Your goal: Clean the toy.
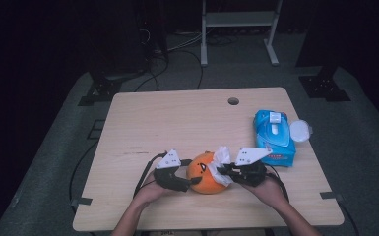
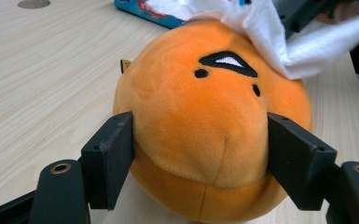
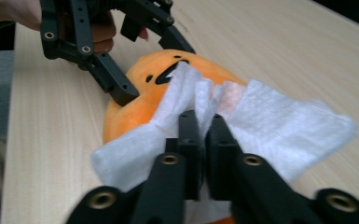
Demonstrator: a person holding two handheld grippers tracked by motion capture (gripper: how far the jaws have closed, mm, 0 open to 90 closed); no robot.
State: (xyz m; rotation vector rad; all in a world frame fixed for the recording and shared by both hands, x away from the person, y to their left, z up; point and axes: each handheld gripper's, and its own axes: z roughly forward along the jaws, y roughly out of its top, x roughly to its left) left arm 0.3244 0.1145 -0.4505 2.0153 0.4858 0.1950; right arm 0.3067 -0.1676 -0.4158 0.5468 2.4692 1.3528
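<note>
A round orange plush toy (image 1: 204,176) with a stitched black face lies on the wooden table (image 1: 177,123) near its front edge. My left gripper (image 1: 189,183) comes in from the left and is shut on the plush; in the left gripper view both pads (image 2: 114,154) press into the sides of the plush (image 2: 205,121). From the right, my right gripper (image 1: 226,172) is shut on a white wipe (image 1: 221,156). In the right gripper view the jaws (image 3: 204,126) pinch the wipe (image 3: 279,126), which drapes over the top of the plush (image 3: 135,116).
A blue pack of wipes (image 1: 274,137) lies at the table's right side, with a round white lid (image 1: 300,130) beside it. A cable hole (image 1: 233,101) sits near the far edge. Beyond the table stands a white metal frame (image 1: 238,19) on a dark floor.
</note>
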